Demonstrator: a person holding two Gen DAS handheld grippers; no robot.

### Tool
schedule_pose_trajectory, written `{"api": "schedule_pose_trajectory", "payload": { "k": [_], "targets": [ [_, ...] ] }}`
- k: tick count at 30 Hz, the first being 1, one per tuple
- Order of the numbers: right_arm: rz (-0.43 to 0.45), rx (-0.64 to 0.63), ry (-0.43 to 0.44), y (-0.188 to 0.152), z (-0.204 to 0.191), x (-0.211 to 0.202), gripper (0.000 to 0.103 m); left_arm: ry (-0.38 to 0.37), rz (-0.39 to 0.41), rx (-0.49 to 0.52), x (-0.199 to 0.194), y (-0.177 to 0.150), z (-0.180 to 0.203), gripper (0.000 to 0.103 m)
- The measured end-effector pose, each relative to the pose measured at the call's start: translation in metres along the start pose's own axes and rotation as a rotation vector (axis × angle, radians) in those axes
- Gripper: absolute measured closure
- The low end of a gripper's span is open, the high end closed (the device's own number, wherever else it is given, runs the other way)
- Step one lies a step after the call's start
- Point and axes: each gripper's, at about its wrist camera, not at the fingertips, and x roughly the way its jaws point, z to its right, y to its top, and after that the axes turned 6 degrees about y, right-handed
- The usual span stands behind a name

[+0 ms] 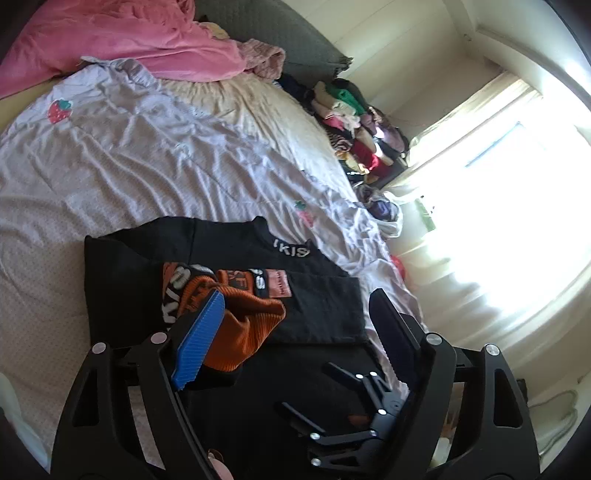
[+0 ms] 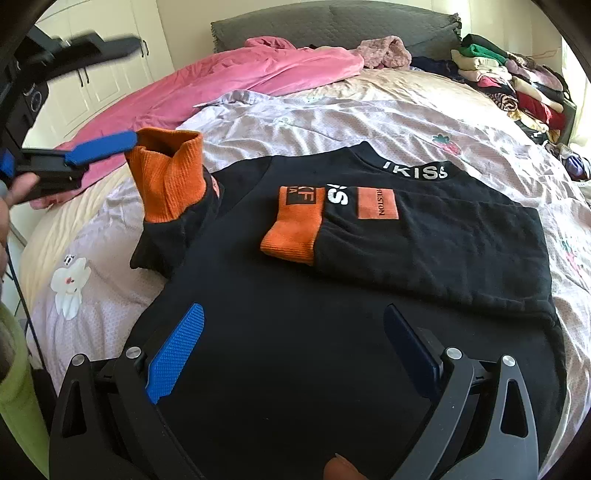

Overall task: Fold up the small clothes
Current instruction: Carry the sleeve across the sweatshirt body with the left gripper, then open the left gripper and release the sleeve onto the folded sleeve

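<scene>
A black sweatshirt (image 2: 332, 302) with orange cuffs lies on the bed, collar at the far side. Its right sleeve is folded across the chest, orange cuff (image 2: 293, 229) flat. The left sleeve's orange cuff (image 2: 168, 177) stands raised at the left. My left gripper (image 1: 295, 317) is open wide; the raised cuff (image 1: 243, 332) rests against its blue left finger (image 1: 201, 339), not pinched. In the right wrist view the left gripper (image 2: 122, 92) shows beside that cuff. My right gripper (image 2: 295, 347) is open and empty over the sweatshirt's lower body.
The bed has a lilac strawberry-print sheet (image 2: 332, 122). A pink blanket (image 2: 240, 81) and grey pillow (image 2: 332, 26) lie at the head. Stacks of folded clothes (image 2: 517, 85) stand at the far right. A bright window (image 1: 498, 206) is beyond the bed.
</scene>
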Motion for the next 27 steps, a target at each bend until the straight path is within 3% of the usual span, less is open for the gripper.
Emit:
{"api": "schedule_pose_trajectory", "payload": {
  "k": [3,9,14,22,25,27],
  "targets": [
    [-0.002,0.004,0.005,-0.001,0.0,0.001,0.006,-0.036,0.02,-0.021,-0.01,0.002,-0.002,0.025],
    [-0.008,0.013,0.032,0.001,-0.001,0.007,0.006,0.117,0.066,-0.033,-0.015,0.006,-0.015,0.023],
    [-0.039,0.063,0.069,0.008,0.004,0.025,0.006,0.351,0.111,0.004,-0.009,0.008,-0.029,0.018],
    [-0.072,0.172,0.102,0.017,0.025,0.051,0.007,0.415,0.087,-0.05,0.002,0.008,-0.061,0.017],
    [-0.087,0.194,0.166,0.022,0.026,0.063,0.028,0.425,0.065,-0.071,0.012,0.007,-0.07,0.017],
    [-0.095,0.21,0.17,0.024,0.027,0.071,0.029,0.426,0.052,-0.072,0.016,0.005,-0.071,0.017]
  ]
}}
